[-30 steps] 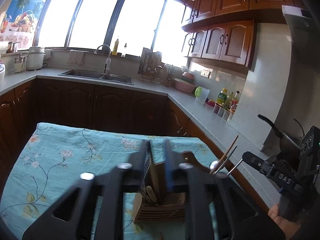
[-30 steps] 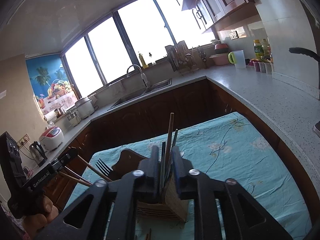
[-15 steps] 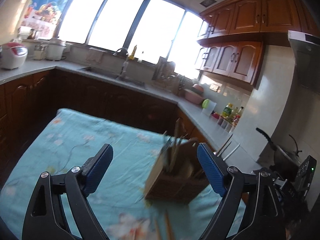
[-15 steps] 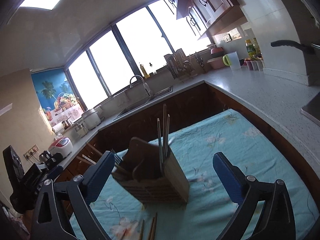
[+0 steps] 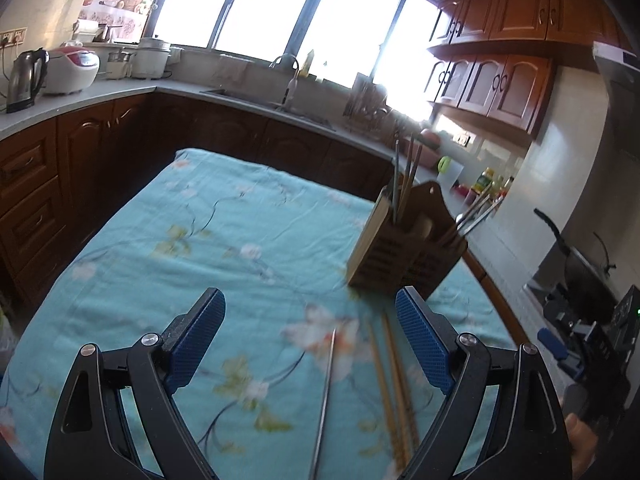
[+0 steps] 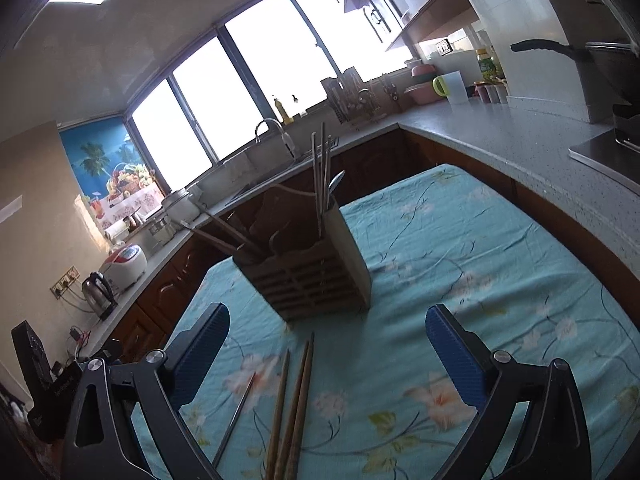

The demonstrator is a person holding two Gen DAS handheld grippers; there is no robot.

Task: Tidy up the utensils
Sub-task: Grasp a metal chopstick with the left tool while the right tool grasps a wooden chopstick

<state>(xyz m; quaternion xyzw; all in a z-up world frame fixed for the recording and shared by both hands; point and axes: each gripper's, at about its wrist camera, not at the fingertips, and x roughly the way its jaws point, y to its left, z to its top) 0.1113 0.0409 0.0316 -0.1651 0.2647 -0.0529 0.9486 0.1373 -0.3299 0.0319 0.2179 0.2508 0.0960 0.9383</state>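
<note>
A wooden utensil holder (image 5: 404, 248) stands on the teal floral cloth, with chopsticks, a fork and spoons sticking out; it also shows in the right wrist view (image 6: 308, 268). Wooden chopsticks (image 5: 394, 384) and a metal chopstick (image 5: 325, 396) lie flat on the cloth in front of it; they show in the right wrist view too, wooden (image 6: 292, 408) and metal (image 6: 236, 416). My left gripper (image 5: 310, 336) is open and empty above the loose chopsticks. My right gripper (image 6: 328, 344) is open and empty, just short of the holder.
The table (image 5: 200, 232) is ringed by dark cabinets and grey counters. A kettle (image 5: 22, 80) and rice cooker (image 5: 72, 70) stand at the left, a sink (image 5: 280, 100) at the back, a pan (image 6: 576, 56) at the right.
Both grippers opened and let go of the utensils in the holder, then pulled back from it. Loose chopsticks on the cloth have come into view.
</note>
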